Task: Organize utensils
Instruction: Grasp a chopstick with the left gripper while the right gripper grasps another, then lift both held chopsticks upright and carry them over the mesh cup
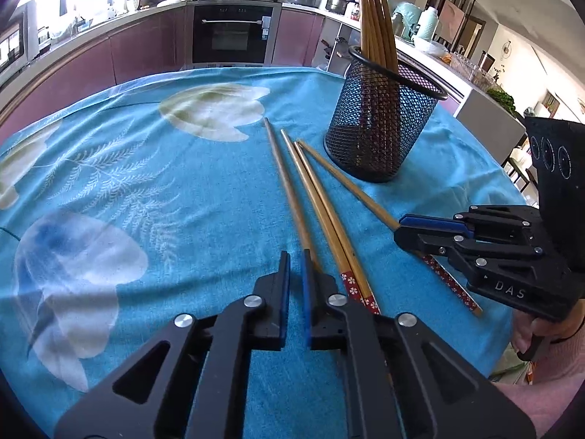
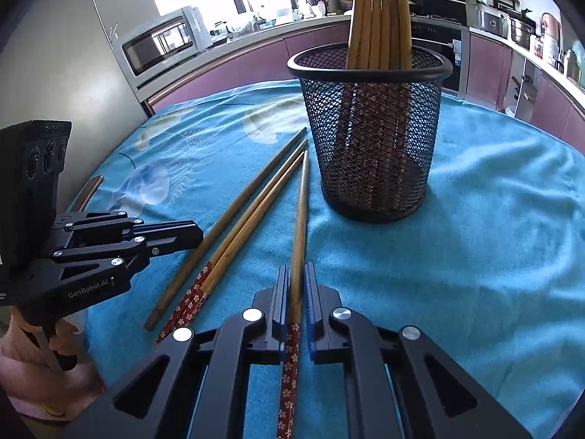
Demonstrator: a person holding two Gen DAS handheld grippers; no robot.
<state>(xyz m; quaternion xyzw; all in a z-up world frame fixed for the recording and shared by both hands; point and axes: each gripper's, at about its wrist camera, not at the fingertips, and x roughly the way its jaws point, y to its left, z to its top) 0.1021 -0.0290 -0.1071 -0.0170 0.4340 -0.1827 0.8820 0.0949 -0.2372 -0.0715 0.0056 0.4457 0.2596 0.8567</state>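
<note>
Right wrist view has the right gripper (image 2: 296,292) pinched shut on one chopstick (image 2: 300,219), which runs straight ahead, tip stopping just left of the mesh cup (image 2: 373,139). The left gripper (image 1: 296,278) is closed and empty beside three loose chopsticks (image 1: 314,197); their patterned ends hide behind its fingers.

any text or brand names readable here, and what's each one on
"DAS" on the body of the right hand-held gripper, left wrist view.
"GenRobot.AI" on the body of the left hand-held gripper, right wrist view.
The sticker on the oven door and the oven panel markings are too small to read.
</note>
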